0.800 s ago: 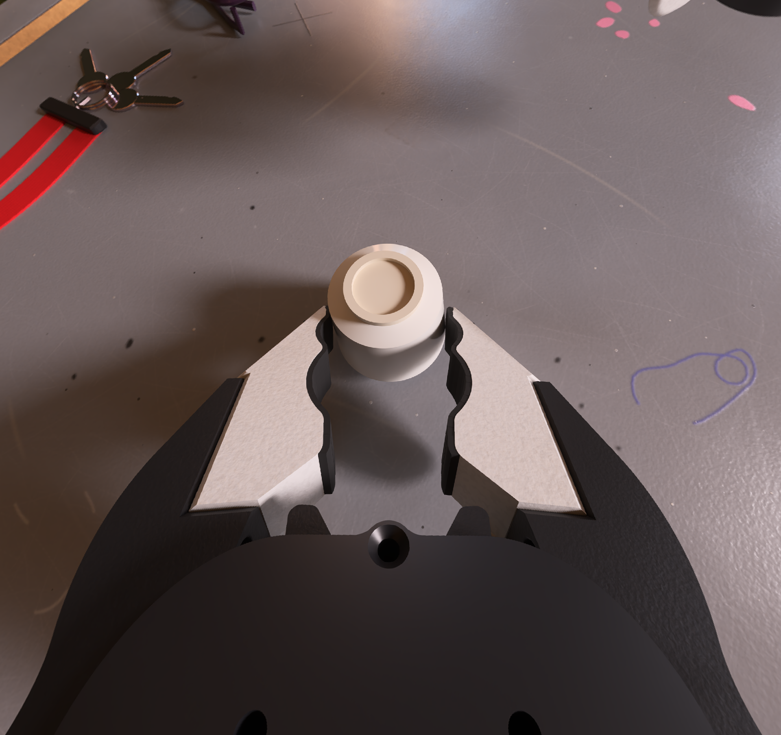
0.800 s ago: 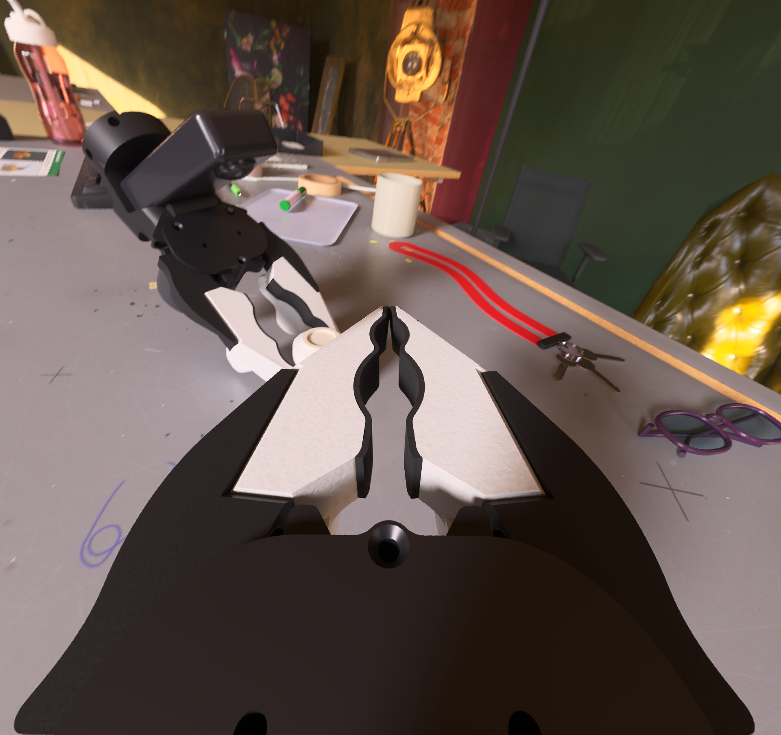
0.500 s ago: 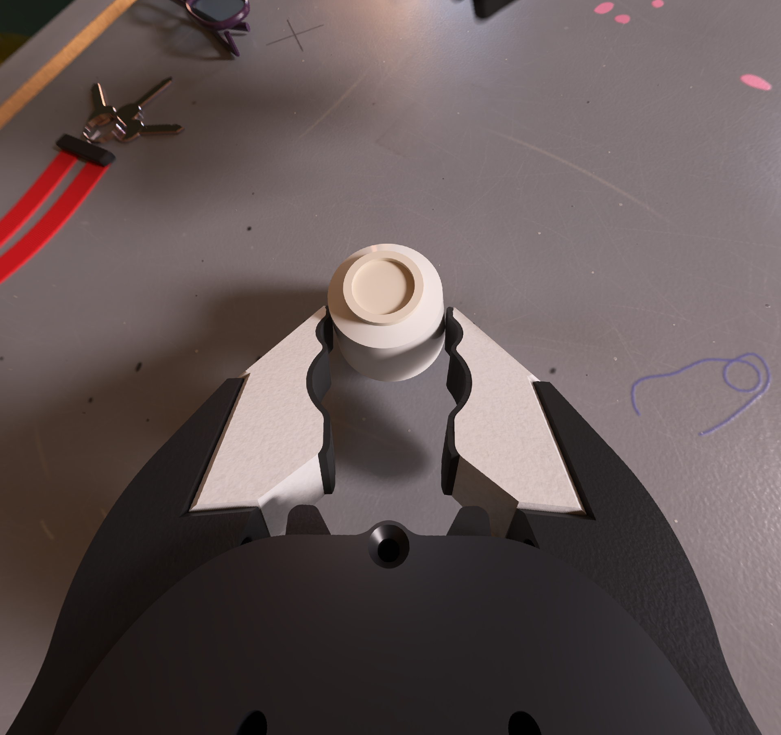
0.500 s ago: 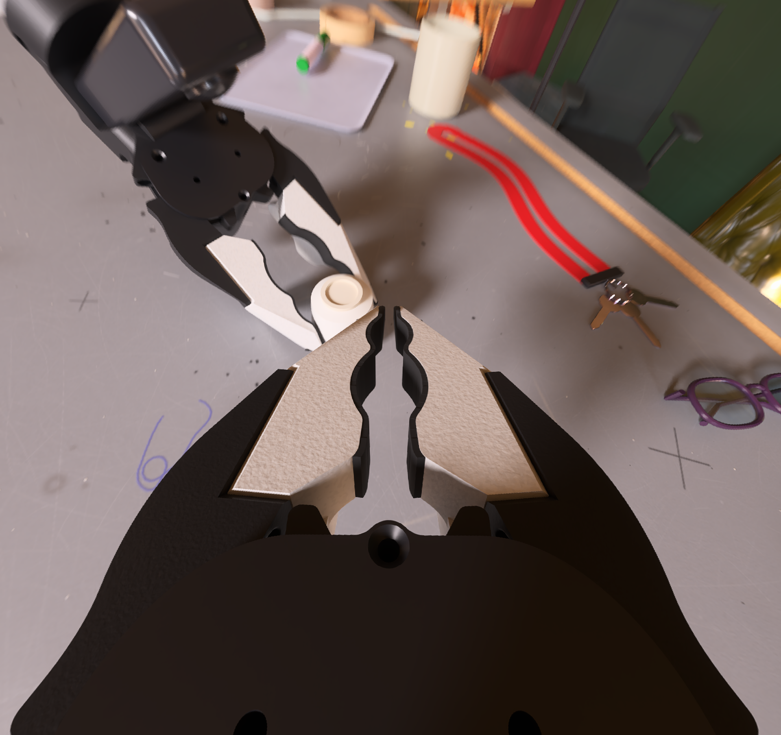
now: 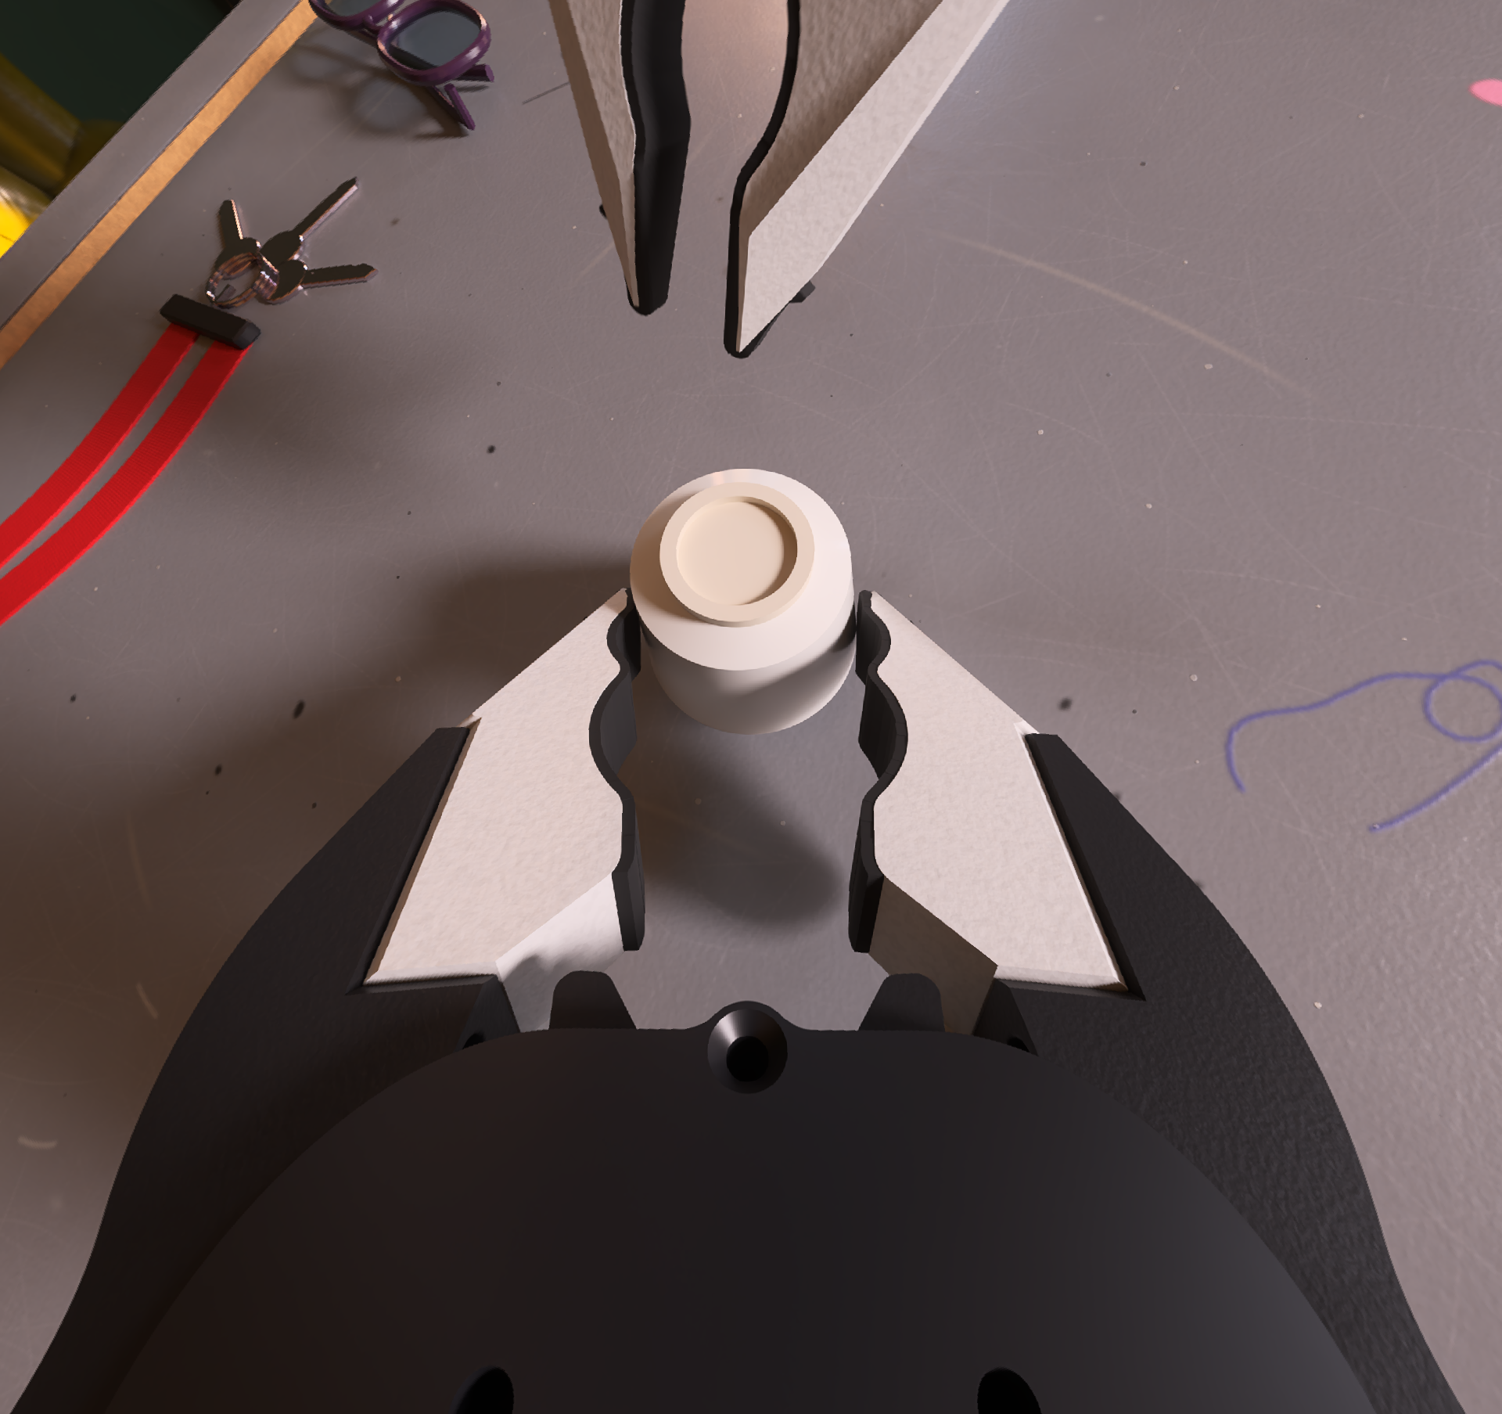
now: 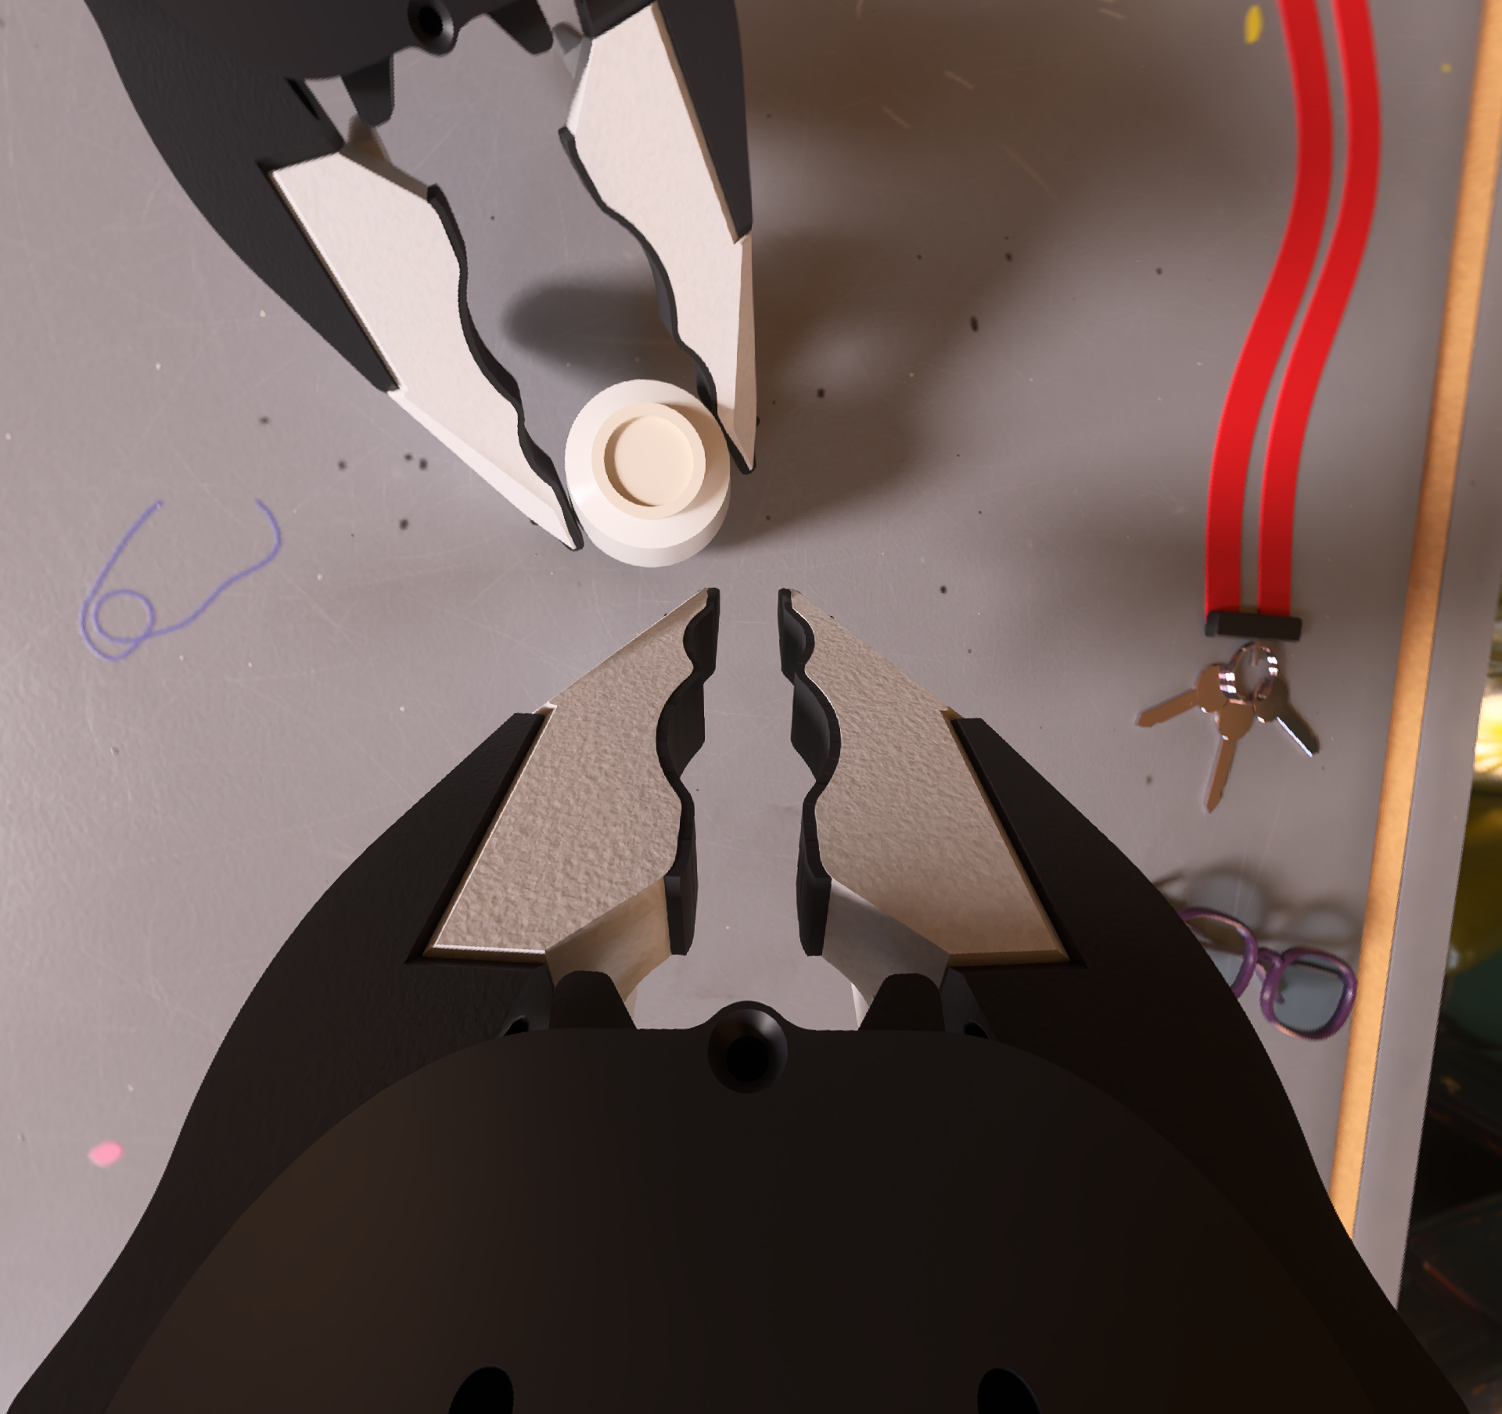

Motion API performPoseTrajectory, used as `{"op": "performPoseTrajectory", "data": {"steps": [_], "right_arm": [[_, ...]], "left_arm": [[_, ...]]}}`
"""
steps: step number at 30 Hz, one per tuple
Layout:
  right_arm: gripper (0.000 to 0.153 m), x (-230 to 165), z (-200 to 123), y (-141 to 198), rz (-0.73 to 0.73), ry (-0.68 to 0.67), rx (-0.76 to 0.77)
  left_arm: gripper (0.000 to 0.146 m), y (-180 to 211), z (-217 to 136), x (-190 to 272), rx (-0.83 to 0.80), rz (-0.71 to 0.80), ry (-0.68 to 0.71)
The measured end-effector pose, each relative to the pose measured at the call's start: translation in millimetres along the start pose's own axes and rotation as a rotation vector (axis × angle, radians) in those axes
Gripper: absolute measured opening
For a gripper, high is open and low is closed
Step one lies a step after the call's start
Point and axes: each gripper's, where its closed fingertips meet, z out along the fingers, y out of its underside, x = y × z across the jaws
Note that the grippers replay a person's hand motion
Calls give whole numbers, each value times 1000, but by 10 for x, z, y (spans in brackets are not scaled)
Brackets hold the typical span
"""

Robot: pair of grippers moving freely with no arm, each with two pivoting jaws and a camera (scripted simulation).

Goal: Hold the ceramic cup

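Note:
A small cream ceramic cup point(image 5: 744, 643) stands upside down on the grey table point(image 5: 1138, 399), its round foot facing up. My left gripper point(image 5: 744, 603) is shut on the cup, with a fingertip on each side of its wall. In the right wrist view the cup point(image 6: 650, 481) sits between the left gripper's point(image 6: 657, 503) fingertips. My right gripper point(image 6: 748, 594) points down at the table just short of the cup, its jaws a narrow gap apart and empty. It also shows in the left wrist view point(image 5: 691, 330), beyond the cup.
A bunch of keys point(image 5: 276, 261) on a red lanyard point(image 5: 122, 440) and purple glasses point(image 5: 406, 33) lie near the table's wooden edge point(image 5: 203, 131). In the right wrist view they lie to the right: keys point(image 6: 1235, 716), glasses point(image 6: 1300, 993). A blue scribble point(image 5: 1422, 724) marks the table.
My right gripper has tipped down over the table and come close to the cup, and its jaws have parted slightly. My left gripper has kept its hold on the cup.

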Motion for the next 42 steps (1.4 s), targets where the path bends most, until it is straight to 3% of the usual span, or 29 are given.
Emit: {"op": "performPoseTrajectory", "data": {"steps": [14,30,37,42], "right_arm": [[10,6,88,12,-219,-130,-105],[1,-25,173,-32,-347,-239,-218],[13,26,194,-40,-368,-200,-247],[15,27,204,-21,-351,-253,-279]], "left_arm": [[53,-22,5,-12,32,-14,33],[53,72,6,-16,8,-46,63],[53,87,7,-6,6,-67,85],[53,94,9,1,1,-64,85]]}}
